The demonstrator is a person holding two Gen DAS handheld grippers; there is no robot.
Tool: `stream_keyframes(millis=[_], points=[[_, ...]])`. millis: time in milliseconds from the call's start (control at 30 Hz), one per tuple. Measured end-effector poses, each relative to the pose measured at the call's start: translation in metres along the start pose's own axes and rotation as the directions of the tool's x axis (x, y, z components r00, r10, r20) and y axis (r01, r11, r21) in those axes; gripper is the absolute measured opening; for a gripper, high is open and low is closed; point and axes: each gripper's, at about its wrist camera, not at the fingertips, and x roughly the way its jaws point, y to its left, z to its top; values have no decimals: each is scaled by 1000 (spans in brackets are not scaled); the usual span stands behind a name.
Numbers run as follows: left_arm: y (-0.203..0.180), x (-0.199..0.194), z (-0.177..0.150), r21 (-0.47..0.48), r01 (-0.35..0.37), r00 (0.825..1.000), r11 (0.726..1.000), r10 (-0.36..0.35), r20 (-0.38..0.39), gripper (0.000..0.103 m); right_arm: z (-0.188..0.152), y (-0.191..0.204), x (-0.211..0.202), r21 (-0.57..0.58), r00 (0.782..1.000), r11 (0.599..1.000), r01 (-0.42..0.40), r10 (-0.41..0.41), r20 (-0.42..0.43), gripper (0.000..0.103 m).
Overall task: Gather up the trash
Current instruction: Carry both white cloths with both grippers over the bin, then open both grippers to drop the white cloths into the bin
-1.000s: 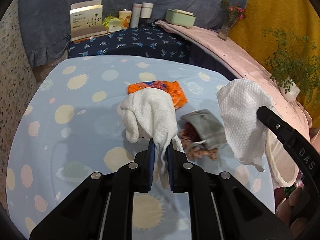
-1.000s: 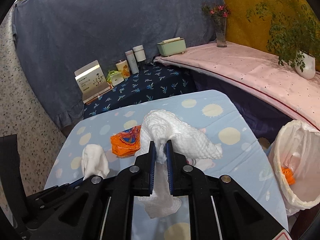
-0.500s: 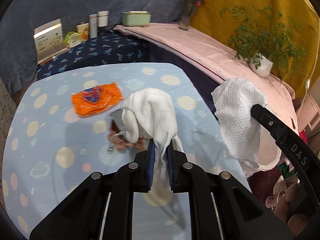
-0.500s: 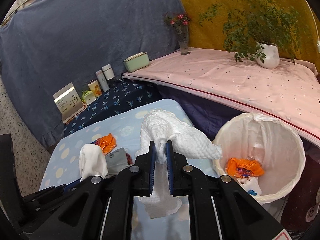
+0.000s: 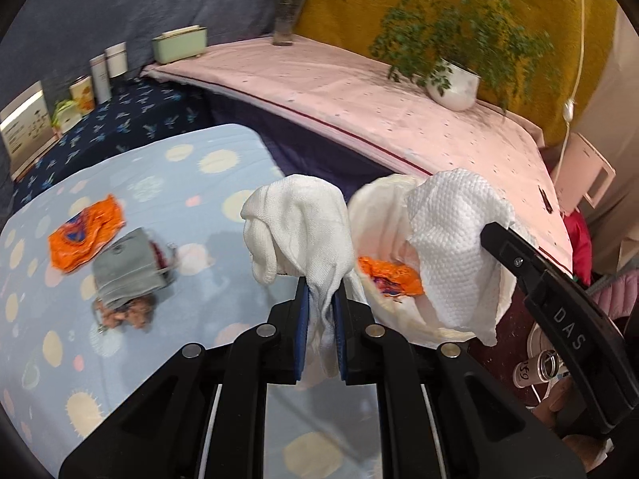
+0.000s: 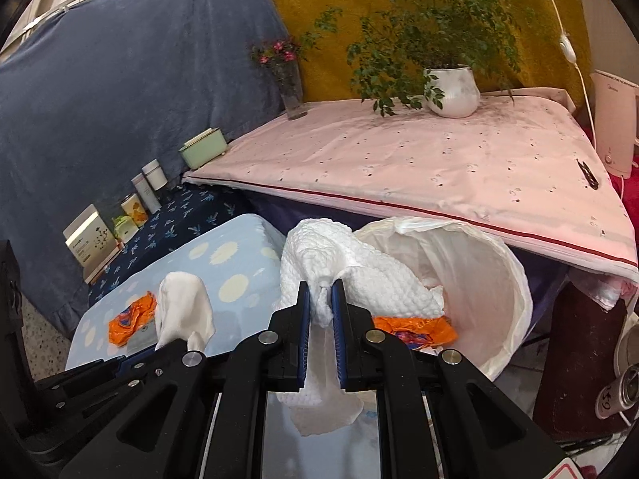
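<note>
left hand-held gripper (image 5: 320, 291) pinches a white tissue (image 5: 297, 223), right hand-held gripper (image 6: 319, 299) a paper towel (image 6: 351, 271) above the bin (image 6: 507, 279).

A smooth white tissue (image 5: 297, 225) hangs crumpled, pinched above the table's edge. A dimpled paper towel (image 6: 351, 275) droops over the rim of the white-lined trash bin (image 6: 499, 279), which holds an orange wrapper (image 6: 415, 328). On the table lie another orange wrapper (image 5: 86, 231) and a grey pouch (image 5: 127, 269) spilling brownish scraps (image 5: 126, 315).
</note>
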Motion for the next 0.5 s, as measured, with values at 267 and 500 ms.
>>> stream_keyframes(millis=[267,500], points=[[-53,28,12,87,77,997,993,-74,-32,12,3,-52,-2,67,998,996,59,-59,7,11],[-83,52,16,137,87,995,987,-80,-56,18,3,-83,0,111,995,989,97,-97,3,11]])
